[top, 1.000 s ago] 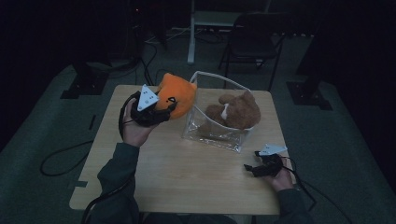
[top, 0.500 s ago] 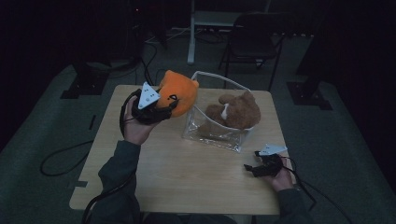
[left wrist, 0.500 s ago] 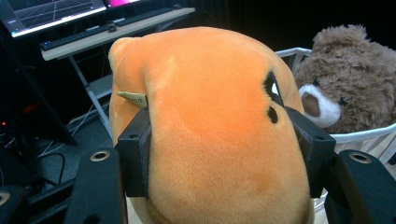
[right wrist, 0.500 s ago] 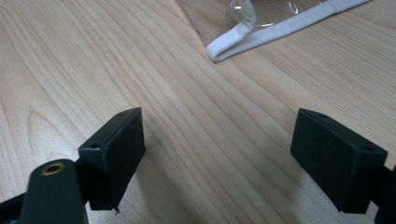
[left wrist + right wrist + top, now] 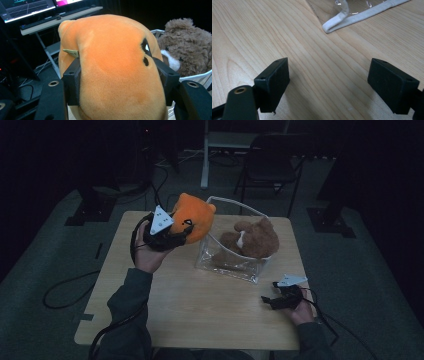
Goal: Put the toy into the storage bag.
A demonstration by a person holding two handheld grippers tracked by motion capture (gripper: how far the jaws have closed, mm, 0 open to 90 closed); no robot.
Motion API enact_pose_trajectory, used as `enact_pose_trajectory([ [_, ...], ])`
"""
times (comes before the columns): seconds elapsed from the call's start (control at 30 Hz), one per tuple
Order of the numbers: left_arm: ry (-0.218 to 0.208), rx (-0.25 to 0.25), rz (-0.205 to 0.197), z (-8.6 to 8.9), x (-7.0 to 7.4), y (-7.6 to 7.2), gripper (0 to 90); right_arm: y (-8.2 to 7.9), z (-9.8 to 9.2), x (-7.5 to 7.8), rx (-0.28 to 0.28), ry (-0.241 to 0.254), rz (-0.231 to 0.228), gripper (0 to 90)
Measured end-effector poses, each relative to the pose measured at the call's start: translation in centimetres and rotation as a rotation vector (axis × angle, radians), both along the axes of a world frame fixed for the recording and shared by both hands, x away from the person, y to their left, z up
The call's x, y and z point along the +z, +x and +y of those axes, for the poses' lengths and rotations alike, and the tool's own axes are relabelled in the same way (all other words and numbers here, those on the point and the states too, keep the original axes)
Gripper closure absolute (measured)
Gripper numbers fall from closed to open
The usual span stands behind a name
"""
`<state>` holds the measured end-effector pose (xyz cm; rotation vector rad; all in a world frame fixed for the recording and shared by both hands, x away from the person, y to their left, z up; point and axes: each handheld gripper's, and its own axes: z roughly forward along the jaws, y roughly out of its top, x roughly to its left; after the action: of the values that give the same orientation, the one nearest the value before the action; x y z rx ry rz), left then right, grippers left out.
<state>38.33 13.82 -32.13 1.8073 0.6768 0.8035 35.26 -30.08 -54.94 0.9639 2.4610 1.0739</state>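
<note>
1. the left gripper (image 5: 176, 231) clamps the orange plush toy (image 5: 194, 218) between its jaws, up off the wooden table (image 5: 200, 305).
2. just past the toy sits a clear bag (image 5: 231, 262) with a brown teddy bear (image 5: 255, 238) filling it.
3. the left gripper view adds a small tag (image 5: 70, 52) on the plush and monitors (image 5: 27, 6) behind.
4. the right gripper (image 5: 329, 87) rests low, jaws wide, nothing between; the bag's white hem (image 5: 362, 15) lies ahead of it.

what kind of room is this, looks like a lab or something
Probably a dim lab or recording room: a lone wooden table on carpet, cables trailing across the floor, and a desk with lit monitors behind.
</note>
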Motion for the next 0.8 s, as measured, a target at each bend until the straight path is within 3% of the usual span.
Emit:
enact_pose_trajectory([
  [0.8, -0.017, -0.034, -0.016, -1.4, 0.8, 0.3, 38.0, 0.0, 0.0, 0.0, 0.000, 0.000, 0.000, 17.0],
])
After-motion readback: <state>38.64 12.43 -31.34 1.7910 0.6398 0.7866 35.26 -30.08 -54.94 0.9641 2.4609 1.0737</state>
